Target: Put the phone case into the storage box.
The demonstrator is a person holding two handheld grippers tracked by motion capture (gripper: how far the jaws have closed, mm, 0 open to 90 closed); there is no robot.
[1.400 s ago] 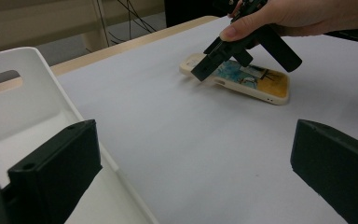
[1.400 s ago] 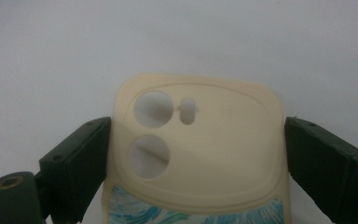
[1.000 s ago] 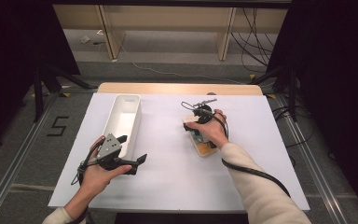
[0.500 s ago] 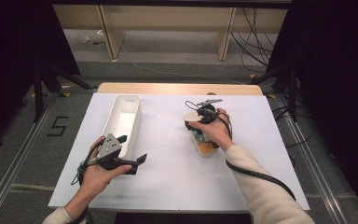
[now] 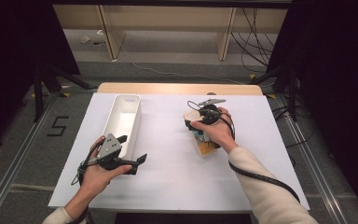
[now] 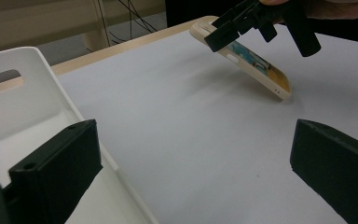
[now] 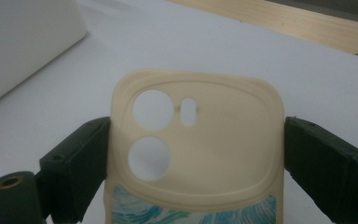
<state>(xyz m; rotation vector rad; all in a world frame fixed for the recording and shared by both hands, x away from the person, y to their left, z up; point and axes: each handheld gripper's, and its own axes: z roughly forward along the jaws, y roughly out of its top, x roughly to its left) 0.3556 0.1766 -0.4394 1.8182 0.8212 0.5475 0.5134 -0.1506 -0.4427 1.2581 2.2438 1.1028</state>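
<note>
Right gripper [image 5: 196, 122], jaws clamped on the two long edges of a cream phone case [image 7: 193, 154] at its camera-cutout end; the case is tilted, its far end on the white table [image 5: 168, 172]. Left gripper [image 5: 133, 156], jaws wide apart and holding nothing, at eight o'clock from the case. White bin [image 5: 121, 123] touching the left gripper's side, at nine o'clock from the case.

Layout of worktop: bin on the left, phone case on the right.

The worktop [image 5: 177, 168] is carrying a long bin [image 5: 122, 122] on its left half, running front to back. The left claw [image 5: 133, 154] is sitting just beside the bin's near end, toward the front edge. The phone case [image 5: 205, 144] is lying right of centre, well apart from the bin, tilted with its far end raised between the jaws of the right claw [image 7: 193, 154].
</note>
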